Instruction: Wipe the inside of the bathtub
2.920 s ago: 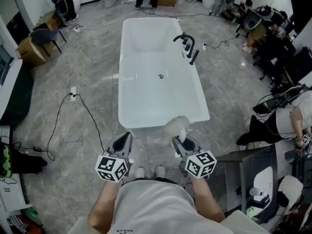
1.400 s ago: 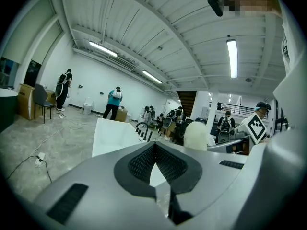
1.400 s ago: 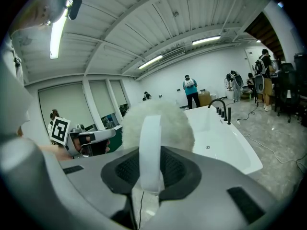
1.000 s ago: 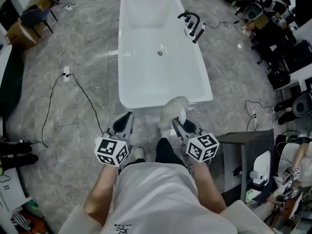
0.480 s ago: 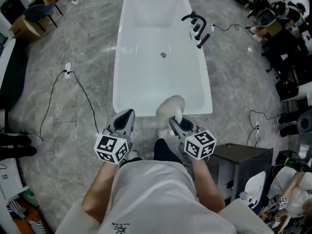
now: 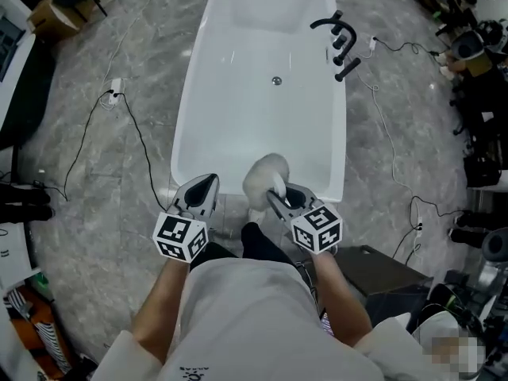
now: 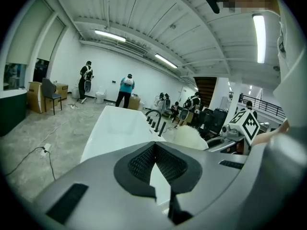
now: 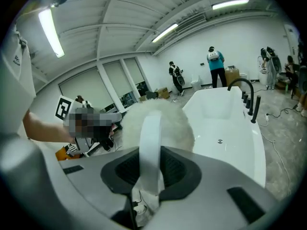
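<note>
At near end of bathtub (image 6: 238, 125), wiping not begun. Right gripper (image 6: 277, 196) clamped on white handle (image 8: 149, 147) of fluffy duster (image 6: 264, 175), held just over near rim, probably for reaching in. Left gripper (image 6: 202, 187) closed, empty, beside duster, outside tub. Handle clamp readable only in right gripper view; standoff from tub only in head view.

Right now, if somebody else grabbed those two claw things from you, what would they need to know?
Left gripper: shut and empty, held at the near end of the bathtub.
Right gripper: shut on the handle of the fluffy white duster, which hangs over the near rim.
Done: no wiping shows; the duster is not yet down inside.
Left: lower it in and wipe the floor and walls, probably working toward the drain and black tap.
</note>
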A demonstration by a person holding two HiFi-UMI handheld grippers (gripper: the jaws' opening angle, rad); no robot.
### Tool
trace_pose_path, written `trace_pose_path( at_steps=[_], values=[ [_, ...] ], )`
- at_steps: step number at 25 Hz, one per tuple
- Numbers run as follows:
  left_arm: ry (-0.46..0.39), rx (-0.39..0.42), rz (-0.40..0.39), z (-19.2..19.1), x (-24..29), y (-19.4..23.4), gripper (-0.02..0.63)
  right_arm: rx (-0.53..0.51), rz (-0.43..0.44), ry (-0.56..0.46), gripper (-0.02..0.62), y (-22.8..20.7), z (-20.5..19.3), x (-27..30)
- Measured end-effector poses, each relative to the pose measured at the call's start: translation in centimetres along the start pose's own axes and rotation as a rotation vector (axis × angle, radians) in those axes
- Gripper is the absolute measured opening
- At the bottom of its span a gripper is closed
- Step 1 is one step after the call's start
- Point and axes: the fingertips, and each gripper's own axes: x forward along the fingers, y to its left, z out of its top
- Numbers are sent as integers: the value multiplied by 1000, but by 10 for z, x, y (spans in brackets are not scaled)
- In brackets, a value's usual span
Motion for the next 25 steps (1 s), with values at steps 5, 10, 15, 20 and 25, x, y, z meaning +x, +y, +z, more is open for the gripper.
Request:
trace_pose_path(
  at_steps=[5,10,15,20,25],
  values=[
    [44,-39,8,-5,32,-2,9,2,50,85,98,-38,-17,11],
    [99,-36,13,-19,60,-2,9,46,32,167,98,-81,-48,20],
    [138,-29,-19,-32,86,-2,9,78,-25,264,98,-131,-82,27],
    [186,-2,-83,-55,112,-6,9,115,-99,366,98,-180,-121,24],
    [223,-30,-158,-80,144,-7,9,185,-186,474,98,-229,-164,25]
  ],
)
